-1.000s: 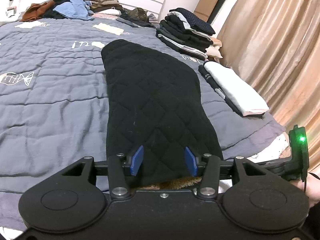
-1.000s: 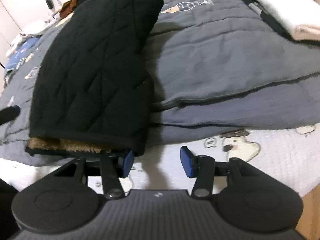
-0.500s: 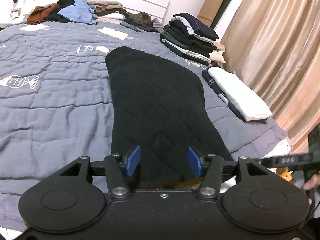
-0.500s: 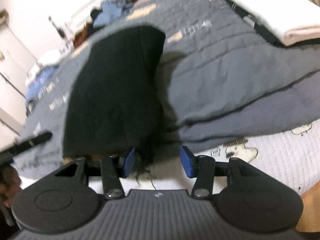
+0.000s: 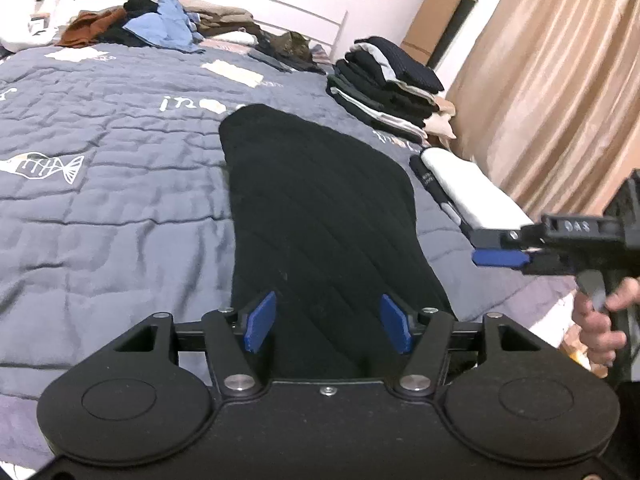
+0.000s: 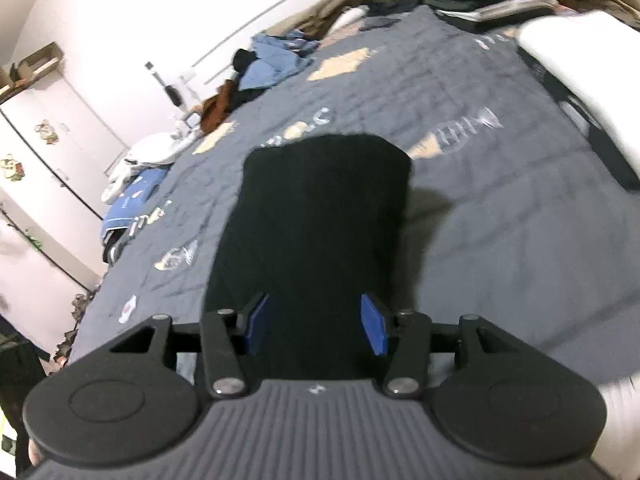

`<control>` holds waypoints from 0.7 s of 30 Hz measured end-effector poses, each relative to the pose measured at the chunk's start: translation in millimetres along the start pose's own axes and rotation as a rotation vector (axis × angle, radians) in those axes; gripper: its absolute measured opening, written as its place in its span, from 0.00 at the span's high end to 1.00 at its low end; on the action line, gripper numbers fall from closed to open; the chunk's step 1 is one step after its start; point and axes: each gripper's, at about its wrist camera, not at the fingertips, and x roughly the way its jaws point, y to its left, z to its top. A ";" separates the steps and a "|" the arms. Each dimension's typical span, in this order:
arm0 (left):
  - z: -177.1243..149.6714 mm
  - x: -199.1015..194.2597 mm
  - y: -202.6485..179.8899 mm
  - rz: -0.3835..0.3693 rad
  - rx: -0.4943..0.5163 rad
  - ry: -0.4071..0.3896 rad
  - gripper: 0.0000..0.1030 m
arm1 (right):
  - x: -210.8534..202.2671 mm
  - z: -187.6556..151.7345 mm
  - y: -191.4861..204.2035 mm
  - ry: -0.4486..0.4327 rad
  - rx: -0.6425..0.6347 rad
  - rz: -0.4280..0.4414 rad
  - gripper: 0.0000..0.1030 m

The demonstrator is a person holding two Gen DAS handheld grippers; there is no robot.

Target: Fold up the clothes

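**Black quilted piece laid out, fold not finished**

Left wrist view: my left gripper hangs over the near end of the black quilted garment, which lies lengthwise on the grey bedspread, running away from me toward the headboard. The jaws are opening and the blue pads stand clear of the cloth on either side; nothing is pinched. Off to the right I see my right gripper raised above the bed edge, held in a hand, its pads apart with nothing between them. Beyond the garment sit a folded stack and a folded white piece, so part of the job looks done. An unfolded heap by the headboard is what I judge is left.

Right wrist view: blurred, but the same black garment fills the middle, flat on the bedspread. The right gripper looks down over its near end, fingers released, gripping nothing. I reckon this garment is folded lengthwise and needs at least one cross fold before stacking.
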 end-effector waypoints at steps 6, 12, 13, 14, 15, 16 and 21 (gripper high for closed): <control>13.2 4.3 9.9 0.000 -0.029 -0.033 0.37 | 34.0 23.2 3.0 0.025 -0.058 0.039 0.49; 25.0 17.3 20.3 0.016 -0.033 -0.031 0.36 | 44.8 15.8 -12.9 0.028 -0.018 0.094 0.48; 27.3 19.5 21.5 0.024 -0.024 -0.030 0.36 | 44.6 15.0 -13.0 0.024 -0.025 0.082 0.48; 31.2 21.9 23.6 0.029 -0.018 -0.030 0.36 | 44.1 14.2 -12.9 0.018 -0.034 0.069 0.48; 35.4 24.2 25.9 0.032 -0.013 -0.032 0.36 | 43.0 14.2 -13.0 0.011 -0.039 0.068 0.48; 38.2 25.2 28.8 0.030 -0.012 -0.033 0.36 | 41.1 14.9 -13.3 0.007 -0.037 0.076 0.48; 53.2 36.9 45.6 -0.005 -0.041 -0.027 0.32 | 30.8 17.4 -18.8 -0.036 -0.017 0.102 0.48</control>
